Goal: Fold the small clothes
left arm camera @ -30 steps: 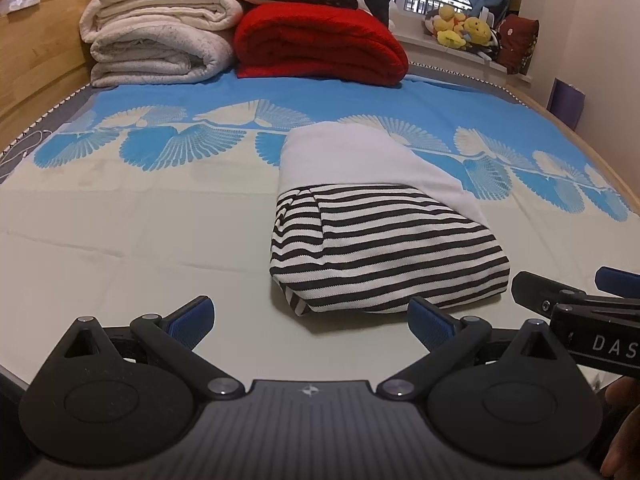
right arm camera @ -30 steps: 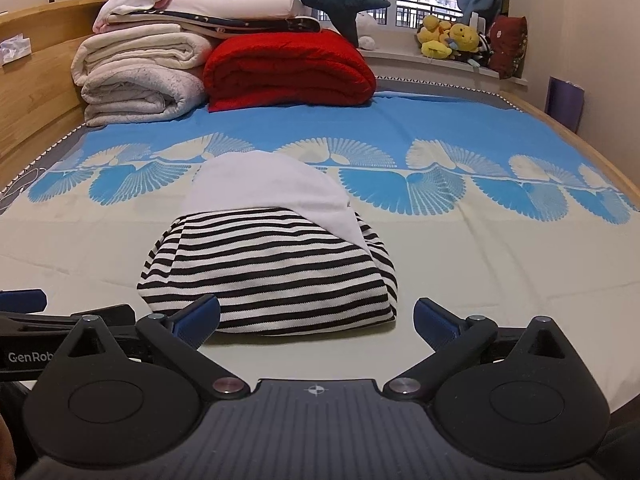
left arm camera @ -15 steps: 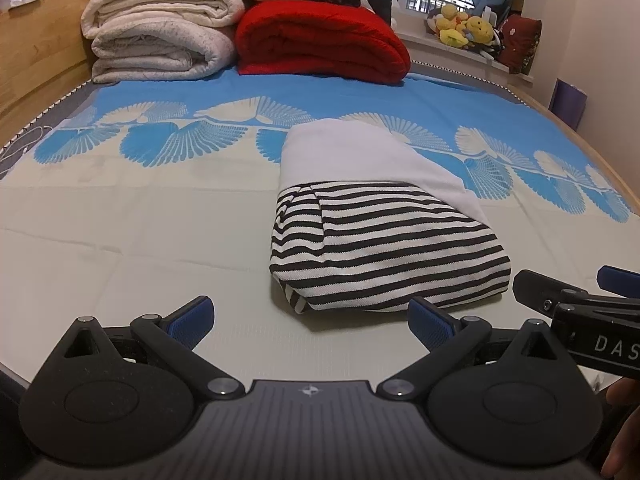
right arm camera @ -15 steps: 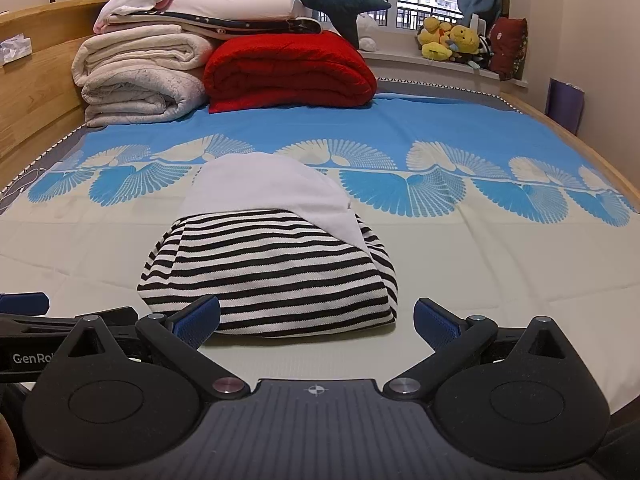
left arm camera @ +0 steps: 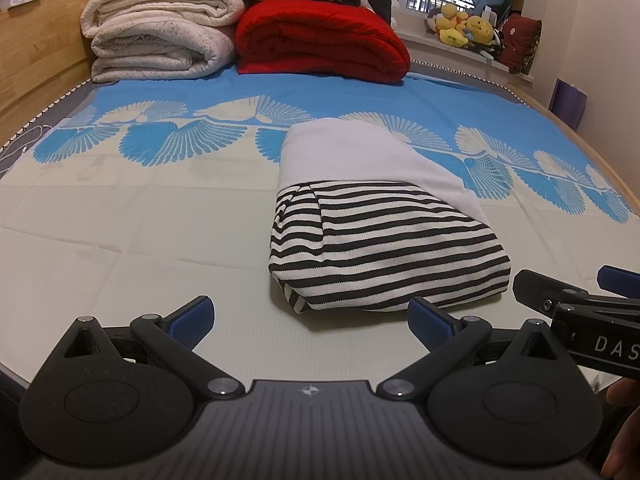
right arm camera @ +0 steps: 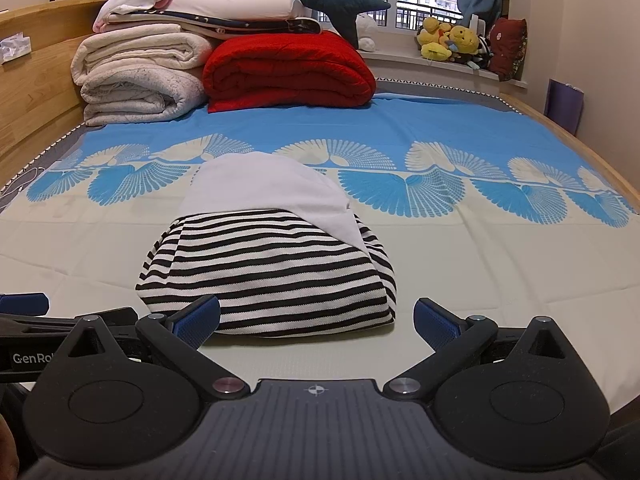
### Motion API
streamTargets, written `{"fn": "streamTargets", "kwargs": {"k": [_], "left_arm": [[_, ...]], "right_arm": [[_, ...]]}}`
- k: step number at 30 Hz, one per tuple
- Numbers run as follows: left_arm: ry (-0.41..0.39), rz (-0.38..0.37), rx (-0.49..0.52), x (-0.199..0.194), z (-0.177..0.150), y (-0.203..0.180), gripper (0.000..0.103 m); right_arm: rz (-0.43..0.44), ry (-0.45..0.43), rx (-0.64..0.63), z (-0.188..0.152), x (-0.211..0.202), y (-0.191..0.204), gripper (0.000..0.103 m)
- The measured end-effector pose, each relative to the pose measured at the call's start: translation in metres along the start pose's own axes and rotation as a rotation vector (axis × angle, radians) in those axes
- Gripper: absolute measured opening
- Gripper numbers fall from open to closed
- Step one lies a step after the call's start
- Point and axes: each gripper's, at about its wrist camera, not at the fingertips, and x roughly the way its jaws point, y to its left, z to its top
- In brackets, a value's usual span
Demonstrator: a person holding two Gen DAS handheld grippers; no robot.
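Note:
A folded garment, black-and-white striped (left arm camera: 384, 256) with a white part (left arm camera: 360, 160) behind, lies on the bed. It also shows in the right wrist view (right arm camera: 272, 276). My left gripper (left arm camera: 310, 316) is open and empty, just in front of the garment's near left corner. My right gripper (right arm camera: 316, 320) is open and empty, with its left fingertip (right arm camera: 198, 318) in front of the garment's near edge. Each gripper shows at the edge of the other's view, the right one (left arm camera: 580, 312) and the left one (right arm camera: 60, 332).
The bed sheet (left arm camera: 120, 240) is cream with a blue fan pattern. Folded white blankets (right arm camera: 136, 80) and a red quilt (right arm camera: 288, 72) are stacked at the far end. A wooden board (right arm camera: 32, 100) runs along the left. Plush toys (right arm camera: 452, 40) sit on the windowsill.
Both grippers have drifted very slightly; the garment lies as before. Both stay open.

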Motion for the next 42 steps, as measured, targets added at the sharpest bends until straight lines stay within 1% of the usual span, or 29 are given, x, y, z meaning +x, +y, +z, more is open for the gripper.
{"fn": "streamTargets", "kwargs": {"k": [42], "left_arm": [[0.018,-0.008,-0.016,0.006,-0.0034,-0.0033,0.103]], "right_arm": [[-0.002,0.008,-0.002,-0.0027,0.0029,-0.0031,0.102]]}}
